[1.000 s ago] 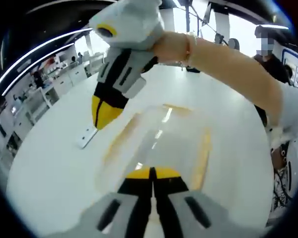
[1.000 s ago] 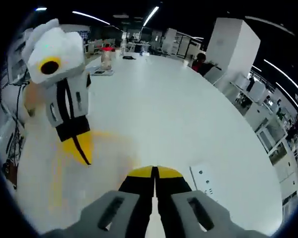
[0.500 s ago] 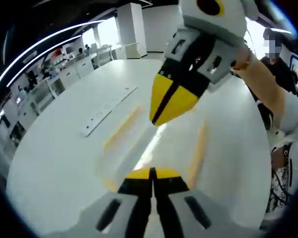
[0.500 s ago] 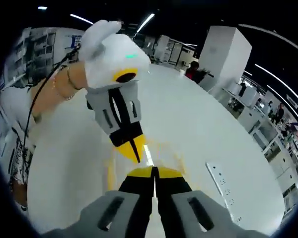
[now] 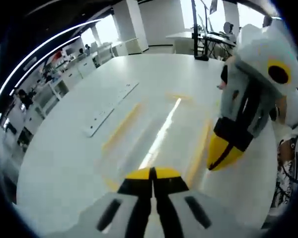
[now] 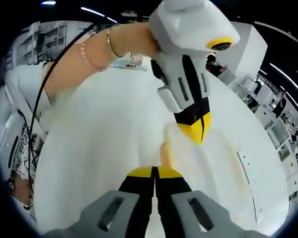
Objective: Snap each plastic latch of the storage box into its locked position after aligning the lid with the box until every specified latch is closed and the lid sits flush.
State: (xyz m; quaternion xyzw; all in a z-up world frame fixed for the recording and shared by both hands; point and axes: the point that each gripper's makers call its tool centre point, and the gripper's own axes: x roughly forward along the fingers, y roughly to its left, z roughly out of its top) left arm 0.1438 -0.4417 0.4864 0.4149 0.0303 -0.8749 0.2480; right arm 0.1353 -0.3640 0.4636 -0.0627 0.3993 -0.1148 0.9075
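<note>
Your left gripper (image 5: 151, 173) has its yellow-tipped jaws pressed together with nothing between them. Just ahead of those tips lies the clear storage box (image 5: 156, 134), blurred, its long axis running away from you along the white table (image 5: 64, 148); its orange latches (image 5: 120, 126) show as streaks down both long sides. To the right of the tips your right gripper (image 5: 223, 153) comes in, tips pointing down at the box's right edge. Beyond the box on the left, a white power strip (image 5: 108, 109) lies on the table.

Your right gripper (image 6: 154, 172) is likewise closed on nothing. Just past its tips the left gripper (image 6: 196, 131) points down over the blurred box (image 6: 188, 148), jaws together. Your forearm (image 6: 89, 54) with a bracelet (image 6: 109, 42) reaches in from the upper left.
</note>
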